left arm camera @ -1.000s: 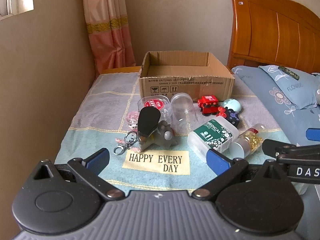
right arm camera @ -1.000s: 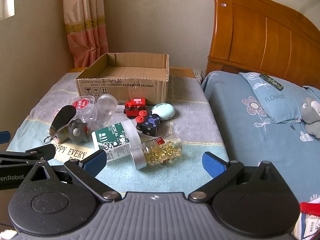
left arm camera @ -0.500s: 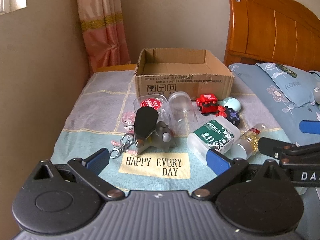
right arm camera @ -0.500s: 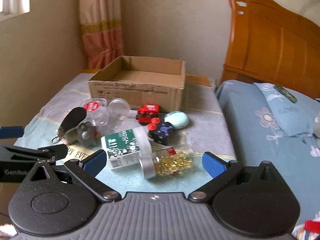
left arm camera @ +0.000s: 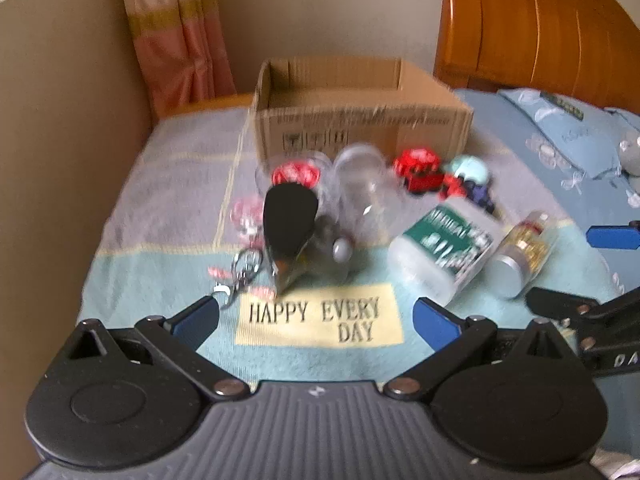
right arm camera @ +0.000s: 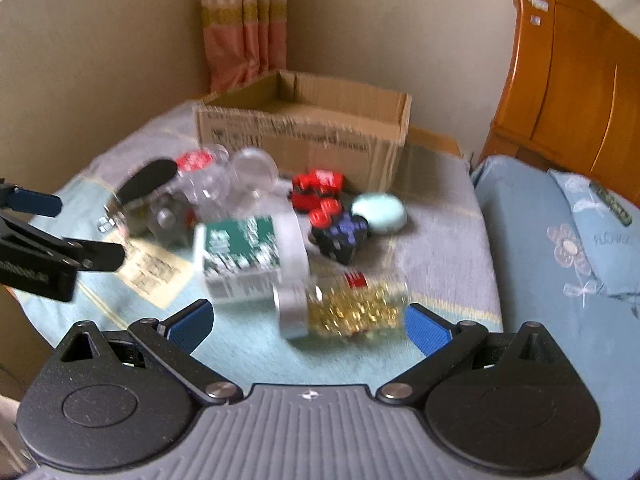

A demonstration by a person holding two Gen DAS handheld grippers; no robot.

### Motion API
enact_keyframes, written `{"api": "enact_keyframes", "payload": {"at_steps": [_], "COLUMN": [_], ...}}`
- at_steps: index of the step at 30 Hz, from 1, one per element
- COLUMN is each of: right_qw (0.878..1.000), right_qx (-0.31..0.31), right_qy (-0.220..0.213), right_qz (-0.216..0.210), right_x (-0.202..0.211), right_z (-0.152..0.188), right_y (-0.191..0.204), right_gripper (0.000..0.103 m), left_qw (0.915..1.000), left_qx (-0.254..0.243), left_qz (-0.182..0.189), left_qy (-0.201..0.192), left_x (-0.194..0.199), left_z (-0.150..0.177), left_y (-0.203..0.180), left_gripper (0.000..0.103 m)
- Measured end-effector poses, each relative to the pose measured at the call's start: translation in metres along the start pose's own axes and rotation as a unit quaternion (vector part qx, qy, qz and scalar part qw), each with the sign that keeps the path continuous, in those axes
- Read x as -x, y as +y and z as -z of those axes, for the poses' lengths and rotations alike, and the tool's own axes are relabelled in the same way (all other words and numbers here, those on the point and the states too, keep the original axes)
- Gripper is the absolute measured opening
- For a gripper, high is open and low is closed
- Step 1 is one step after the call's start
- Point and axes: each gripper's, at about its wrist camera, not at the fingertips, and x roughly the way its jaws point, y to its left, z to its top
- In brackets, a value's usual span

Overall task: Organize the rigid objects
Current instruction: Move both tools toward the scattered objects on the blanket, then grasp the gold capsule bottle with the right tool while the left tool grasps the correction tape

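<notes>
An open cardboard box (left arm camera: 360, 120) (right arm camera: 304, 136) stands at the back of the cloth-covered table. In front of it lie a black shoehorn-like piece (left arm camera: 288, 224), clear jars (left arm camera: 364, 188), a red toy car (right arm camera: 316, 188), a dark cube with red buttons (right arm camera: 340, 232), a mint oval case (right arm camera: 380, 208), a green-labelled white bottle (left arm camera: 444, 248) (right arm camera: 248, 256) and a bottle of yellow capsules (left arm camera: 520, 252) (right arm camera: 344, 304). My left gripper (left arm camera: 316, 322) is open over the "HAPPY EVERY DAY" patch. My right gripper (right arm camera: 308, 324) is open, with the capsule bottle lying between its fingers.
A wall runs along the table's left side and a pink curtain (left arm camera: 176, 36) hangs in the corner. A bed with a blue pillow (right arm camera: 592, 216) and wooden headboard (right arm camera: 576, 80) lies to the right. A keyring (left arm camera: 240, 272) lies by the shoehorn-like piece.
Both grippers have moved forward toward the objects. The right one has swung left and closed in on the capsule bottle, which now lies between its fingers. Both views are motion-blurred.
</notes>
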Motion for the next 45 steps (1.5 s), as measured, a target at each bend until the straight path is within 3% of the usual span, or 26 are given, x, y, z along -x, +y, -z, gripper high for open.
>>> {"api": "enact_keyframes", "payload": {"at_steps": [7,12,21,25,29,32,39,45], "right_qw": [0.999,0.998,0.999,0.999,0.999,0.999,0.999,0.999], "right_qx": [0.007,0.001,0.002,0.007,0.013,0.015,0.013,0.014], "right_qy": [0.048,0.065,0.032,0.021,0.012,0.009,0.004,0.007], "right_qz": [0.004,-0.008,-0.038,-0.044,-0.050,-0.051,-0.049,-0.049], "right_x": [-0.032,-0.048,-0.053,-0.056,-0.061,-0.064,-0.068,-0.070], "right_z": [0.014,0.020,0.024,0.022,0.018,0.016,0.013,0.011], "right_y": [-0.013,-0.021,-0.035,-0.037,-0.037,-0.037,-0.035,-0.034], "right_gripper": [0.103,0.103,0.103,0.103,0.103,0.103,0.103,0.103], "left_qw": [0.9989,0.9983,0.9988,0.9997,0.9990,0.9989,0.9929,0.9836], "left_qx": [0.013,0.027,0.006,-0.005,-0.024,-0.039,-0.064,-0.101], "left_qz": [0.009,0.017,0.011,0.018,0.033,0.025,0.086,0.140], "left_qy": [0.044,0.048,0.046,0.013,0.015,0.005,-0.053,-0.054], "left_x": [-0.035,-0.048,-0.055,-0.054,-0.056,-0.052,-0.031,-0.049], "left_z": [0.012,0.016,0.012,0.021,0.017,0.012,-0.017,-0.051], "left_y": [0.018,0.023,0.025,0.026,0.030,0.034,0.042,0.027], "left_gripper": [0.102,0.102,0.103,0.103,0.102,0.102,0.102,0.102]}}
